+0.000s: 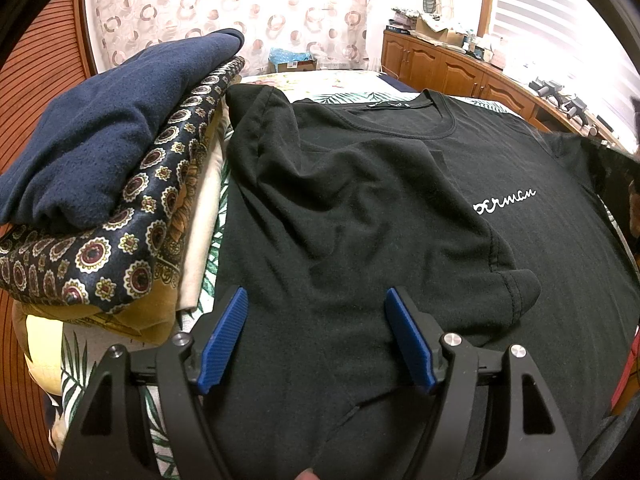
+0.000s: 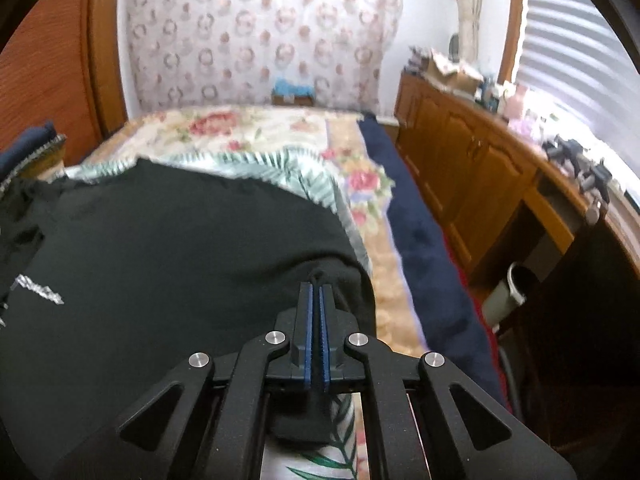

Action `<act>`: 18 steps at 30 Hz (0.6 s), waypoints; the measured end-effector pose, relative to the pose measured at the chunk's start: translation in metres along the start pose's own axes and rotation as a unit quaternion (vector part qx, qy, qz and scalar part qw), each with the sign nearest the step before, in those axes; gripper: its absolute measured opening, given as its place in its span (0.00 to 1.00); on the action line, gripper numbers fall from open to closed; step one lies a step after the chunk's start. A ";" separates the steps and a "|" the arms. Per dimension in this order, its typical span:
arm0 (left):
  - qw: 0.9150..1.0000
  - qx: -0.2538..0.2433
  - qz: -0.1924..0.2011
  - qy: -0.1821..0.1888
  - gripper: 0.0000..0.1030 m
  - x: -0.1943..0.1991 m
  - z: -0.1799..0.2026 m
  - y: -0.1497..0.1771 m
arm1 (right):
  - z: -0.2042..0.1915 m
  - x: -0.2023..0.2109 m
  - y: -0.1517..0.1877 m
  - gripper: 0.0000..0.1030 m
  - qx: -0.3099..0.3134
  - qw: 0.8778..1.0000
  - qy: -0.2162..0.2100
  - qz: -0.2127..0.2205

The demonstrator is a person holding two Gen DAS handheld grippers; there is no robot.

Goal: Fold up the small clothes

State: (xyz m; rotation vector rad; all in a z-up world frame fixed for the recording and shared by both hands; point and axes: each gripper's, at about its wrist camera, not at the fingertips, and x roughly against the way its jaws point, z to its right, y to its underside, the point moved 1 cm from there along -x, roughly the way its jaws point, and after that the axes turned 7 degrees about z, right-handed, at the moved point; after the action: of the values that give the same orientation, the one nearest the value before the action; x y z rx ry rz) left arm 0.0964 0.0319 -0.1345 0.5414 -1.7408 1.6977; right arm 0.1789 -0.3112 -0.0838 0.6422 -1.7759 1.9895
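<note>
A black T-shirt (image 1: 400, 184) lies face up on the bed (image 2: 256, 128), its 1 sleeve (image 1: 508, 280) folded in over the chest beside white script lettering (image 1: 505, 200). The left hand-held gripper (image 1: 316, 300) hovers over the shirt's lower body, jaws wide apart and holding nothing. The right hand-held gripper (image 2: 316, 288) is clamped on a pinch of the shirt's edge. A stack of folded clothes (image 1: 112, 184) sits just left of the shirt.
</note>
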 end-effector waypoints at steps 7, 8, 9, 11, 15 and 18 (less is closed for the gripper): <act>1.000 0.000 0.000 0.000 0.70 0.000 0.000 0.000 | -0.066 0.031 -0.024 0.00 0.052 0.994 -0.087 0.049; 1.000 0.000 0.000 0.000 0.70 0.000 0.000 0.000 | -0.076 0.031 -0.022 0.01 0.059 0.992 -0.099 0.043; 1.000 0.000 0.000 0.000 0.70 0.000 0.000 0.000 | -0.086 0.030 -0.017 0.01 0.065 0.991 -0.110 0.035; 1.000 0.000 0.000 0.000 0.70 0.000 0.000 0.000 | -0.104 0.026 -0.002 0.01 0.073 0.989 -0.129 0.013; 1.000 0.000 0.000 0.000 0.70 0.000 0.000 0.000 | -0.120 0.022 0.020 0.22 0.081 0.987 -0.139 -0.015; 1.000 0.000 0.000 0.000 0.71 0.000 0.000 0.000 | -0.114 0.028 0.023 0.38 0.073 0.986 -0.148 -0.010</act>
State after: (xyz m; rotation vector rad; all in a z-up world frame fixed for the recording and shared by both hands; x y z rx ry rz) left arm 0.0964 0.0315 -0.1345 0.5413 -1.7407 1.6976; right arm 0.1344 -0.2013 -0.0960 1.0461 -1.7840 2.1130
